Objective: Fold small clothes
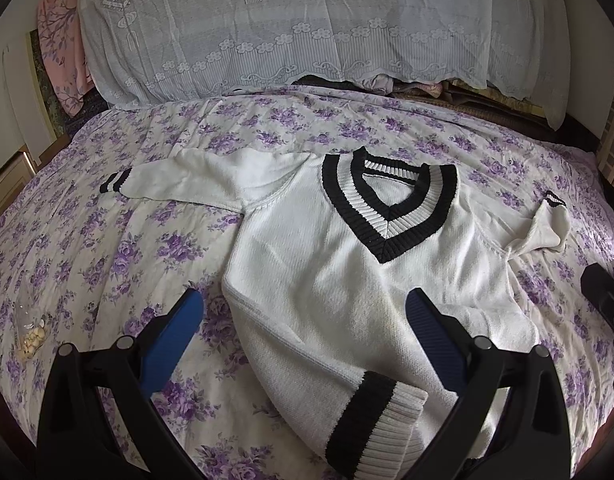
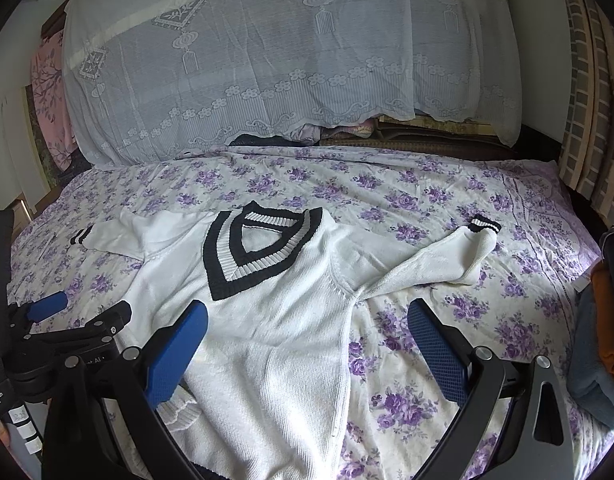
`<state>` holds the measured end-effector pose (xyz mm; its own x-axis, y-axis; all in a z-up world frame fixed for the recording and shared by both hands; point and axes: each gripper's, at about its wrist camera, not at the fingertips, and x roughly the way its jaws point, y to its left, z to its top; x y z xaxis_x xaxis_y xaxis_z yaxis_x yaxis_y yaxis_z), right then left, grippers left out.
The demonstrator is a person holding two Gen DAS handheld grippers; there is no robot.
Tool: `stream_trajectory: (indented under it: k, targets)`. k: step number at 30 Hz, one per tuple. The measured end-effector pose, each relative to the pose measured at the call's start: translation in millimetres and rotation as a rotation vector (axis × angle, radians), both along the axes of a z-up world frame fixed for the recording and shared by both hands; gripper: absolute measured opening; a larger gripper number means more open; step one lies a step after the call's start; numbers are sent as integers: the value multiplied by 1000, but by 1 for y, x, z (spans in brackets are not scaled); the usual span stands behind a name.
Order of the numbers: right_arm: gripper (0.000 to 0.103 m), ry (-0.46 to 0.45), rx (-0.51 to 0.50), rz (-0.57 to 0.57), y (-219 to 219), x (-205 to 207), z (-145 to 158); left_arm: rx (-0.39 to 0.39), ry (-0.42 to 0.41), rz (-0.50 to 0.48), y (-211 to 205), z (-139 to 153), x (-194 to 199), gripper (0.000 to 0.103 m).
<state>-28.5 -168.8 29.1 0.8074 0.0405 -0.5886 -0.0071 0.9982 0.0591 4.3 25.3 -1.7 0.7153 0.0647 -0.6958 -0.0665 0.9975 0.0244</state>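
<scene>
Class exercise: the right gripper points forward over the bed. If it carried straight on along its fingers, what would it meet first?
Probably the white sweater: the right gripper, open, aims at its armpit edge and sleeve, though depth is uncertain.

Left gripper [image 1: 303, 312] – black linkage arms with silver pivot screws; blue ribbed pads [image 1: 175, 340]; right gripper [image 2: 307, 320] alike – blue pads [image 2: 175, 356], grey outer bracket.

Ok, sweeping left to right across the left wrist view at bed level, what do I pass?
Small clear bag of pale bits → striped left cuff → black-and-white V-neck collar → bunched right sleeve cuff → right gripper at the frame edge.
</scene>
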Motion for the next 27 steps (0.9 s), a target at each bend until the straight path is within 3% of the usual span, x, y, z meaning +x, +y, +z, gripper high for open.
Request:
stream_trajectory:
  k: [27]
  targets:
    - [100,12,1,-1,-2,-1,3,3,9,0,3,-7,-3,98]
